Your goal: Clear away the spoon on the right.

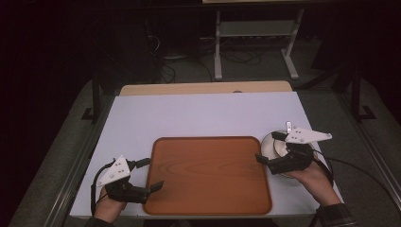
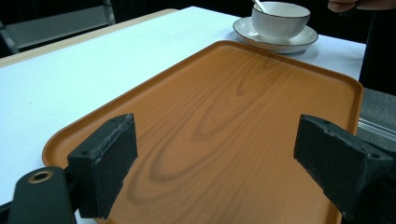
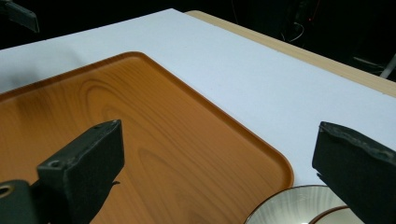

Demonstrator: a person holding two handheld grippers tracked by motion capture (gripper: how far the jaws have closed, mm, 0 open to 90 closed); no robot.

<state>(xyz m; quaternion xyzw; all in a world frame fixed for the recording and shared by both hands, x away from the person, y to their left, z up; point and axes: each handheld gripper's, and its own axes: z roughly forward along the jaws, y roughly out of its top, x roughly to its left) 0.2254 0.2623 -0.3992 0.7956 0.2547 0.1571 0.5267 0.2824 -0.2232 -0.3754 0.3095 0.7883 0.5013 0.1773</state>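
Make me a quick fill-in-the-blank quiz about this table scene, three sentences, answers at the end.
1. The wooden tray carries ____ on it.
2. The cup stands on a ____.
3. The left gripper has its jaws ____ at the tray's left edge, and so does the right gripper above the cup.

Missing words: nothing; saucer; open

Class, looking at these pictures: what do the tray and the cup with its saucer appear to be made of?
Tray: wood-grain pattern under a smooth, slightly glossy surface, so likely laminate or plastic, perhaps varnished wood.
Cup and saucer: probably glazed ceramic, white and shiny with a thin dark rim line.
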